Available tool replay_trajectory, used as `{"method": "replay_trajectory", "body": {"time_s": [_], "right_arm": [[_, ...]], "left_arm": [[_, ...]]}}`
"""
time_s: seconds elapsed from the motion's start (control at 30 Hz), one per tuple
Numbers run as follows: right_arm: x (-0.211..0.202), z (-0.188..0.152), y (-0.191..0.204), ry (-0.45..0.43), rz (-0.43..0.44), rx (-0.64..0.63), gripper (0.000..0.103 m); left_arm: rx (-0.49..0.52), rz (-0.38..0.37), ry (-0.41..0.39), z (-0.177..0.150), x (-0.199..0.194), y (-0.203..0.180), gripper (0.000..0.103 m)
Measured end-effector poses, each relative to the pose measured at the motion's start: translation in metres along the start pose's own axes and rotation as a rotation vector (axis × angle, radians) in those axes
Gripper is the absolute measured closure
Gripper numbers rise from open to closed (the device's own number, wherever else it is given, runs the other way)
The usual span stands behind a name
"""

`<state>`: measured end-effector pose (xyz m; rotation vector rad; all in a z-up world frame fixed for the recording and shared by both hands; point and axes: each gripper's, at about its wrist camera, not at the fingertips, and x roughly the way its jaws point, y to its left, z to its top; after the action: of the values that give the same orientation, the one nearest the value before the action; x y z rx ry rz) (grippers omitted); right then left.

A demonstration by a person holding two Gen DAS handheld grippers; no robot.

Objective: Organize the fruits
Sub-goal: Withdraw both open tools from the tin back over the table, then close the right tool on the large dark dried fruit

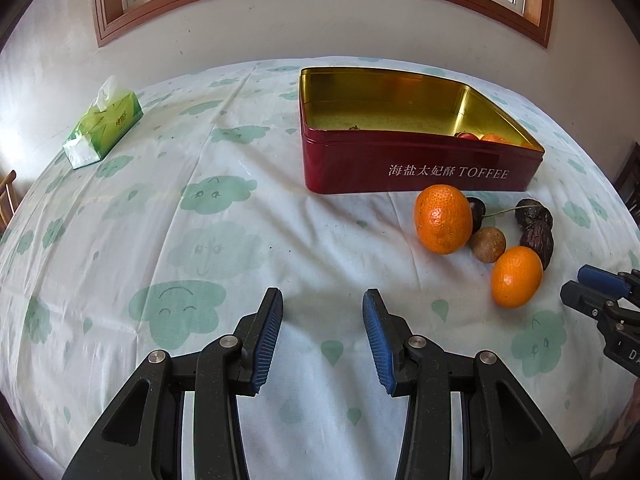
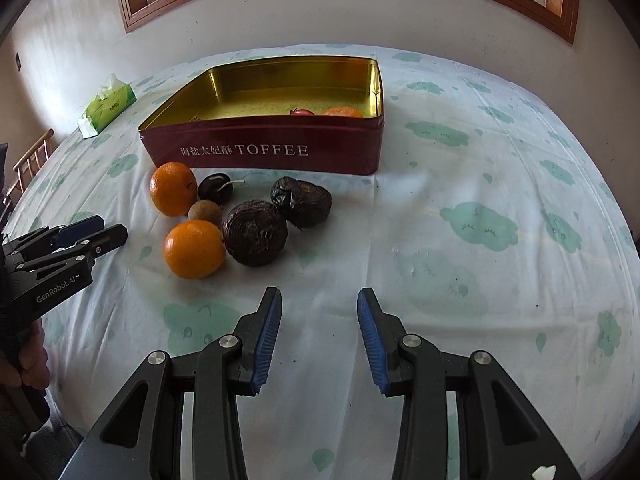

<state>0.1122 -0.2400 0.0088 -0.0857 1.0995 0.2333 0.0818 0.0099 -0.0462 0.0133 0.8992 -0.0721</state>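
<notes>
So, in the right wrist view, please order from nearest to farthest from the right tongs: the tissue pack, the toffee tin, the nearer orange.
1. Nearer orange, on the cloth just ahead-left of the right tongs.
2. Toffee tin, behind the fruit pile, centre.
3. Tissue pack, far left, beyond the tin.

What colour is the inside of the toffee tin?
Shiny gold inside the tin, red outside; clearest in the right wrist view.
</notes>
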Motion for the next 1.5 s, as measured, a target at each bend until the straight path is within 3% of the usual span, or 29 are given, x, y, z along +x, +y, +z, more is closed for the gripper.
{"method": "replay_trajectory", "body": {"time_s": [0.8, 1.0, 1.5], "right_arm": [[0.023, 0.024, 0.035, -0.024, 0.012, -0.081, 0.06], [0.027, 0.029, 0.04, -0.032, 0.002, -0.104, 0.069], [0.012, 0.011, 0.006, -0.027, -0.039, -0.035, 0.07]], "left_arm": [[-0.006, -0.003, -0.036, -0.004, -0.002, 0.001, 0.059], [-0.009, 0.0, -0.034, -0.004, -0.003, 0.0, 0.06], [0.044, -0.052, -0.013, -0.008, -0.007, -0.035, 0.059]]}}
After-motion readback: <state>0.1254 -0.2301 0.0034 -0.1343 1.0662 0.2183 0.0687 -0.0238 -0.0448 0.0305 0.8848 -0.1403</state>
